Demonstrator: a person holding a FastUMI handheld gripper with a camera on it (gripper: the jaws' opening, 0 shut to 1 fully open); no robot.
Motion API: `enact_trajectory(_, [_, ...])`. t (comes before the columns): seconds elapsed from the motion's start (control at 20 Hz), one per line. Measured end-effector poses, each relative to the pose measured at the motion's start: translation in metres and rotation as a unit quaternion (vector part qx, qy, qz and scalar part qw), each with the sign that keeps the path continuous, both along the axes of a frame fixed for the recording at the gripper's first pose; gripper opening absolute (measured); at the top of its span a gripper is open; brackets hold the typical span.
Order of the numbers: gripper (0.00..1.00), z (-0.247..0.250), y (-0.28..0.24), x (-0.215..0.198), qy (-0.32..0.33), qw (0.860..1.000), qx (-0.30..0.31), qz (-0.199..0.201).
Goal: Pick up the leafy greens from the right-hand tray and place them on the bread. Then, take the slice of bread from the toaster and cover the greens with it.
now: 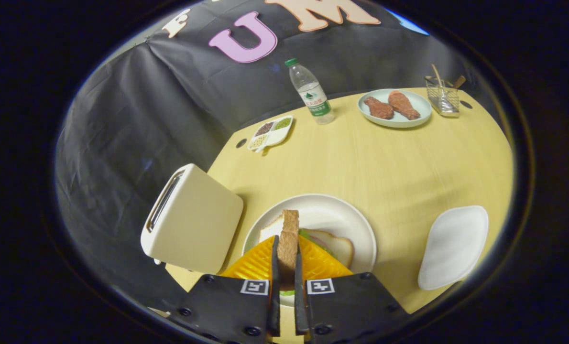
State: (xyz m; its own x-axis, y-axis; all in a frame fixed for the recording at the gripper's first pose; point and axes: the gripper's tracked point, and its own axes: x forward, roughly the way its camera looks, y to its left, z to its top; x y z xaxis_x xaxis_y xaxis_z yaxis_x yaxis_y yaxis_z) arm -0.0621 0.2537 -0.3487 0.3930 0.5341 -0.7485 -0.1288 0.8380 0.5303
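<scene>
Your gripper (287, 267) is closed on the slice of bread (289, 241), held edge-up between both fingers, directly over the white plate (356, 224). On that plate lies the other bread (339, 246) with the leafy greens (308, 235) showing at its edge. The toaster (191, 220) stands just left of the plate. The right-hand tray (452, 246) sits on the wooden table (385, 162). Beyond: a water bottle (310, 91) with green cap, label print too small to read; a divided seed dish (271, 133); a blue plate (395, 108) carrying two meat pieces (391, 106); a wire holder (442, 94). Each finger base carries a square fiducial marker (255, 286).
</scene>
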Motion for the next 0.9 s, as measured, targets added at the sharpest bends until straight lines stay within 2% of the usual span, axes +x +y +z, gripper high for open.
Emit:
enact_trajectory(0.2, [0.34,-0.015,-0.019,-0.009,0.007,0.999,-0.035,-0.002])
enact_trajectory(0.65, [1.0,-0.007,-0.037,-0.015,-0.026,0.999,-0.047,0.003])
enact_trajectory(0.8, [1.0,0.012,-0.042,-0.011,-0.066,0.997,-0.044,0.007])
enact_trajectory(0.9, [1.0,0.035,-0.05,0.001,-0.115,0.992,-0.052,0.004])
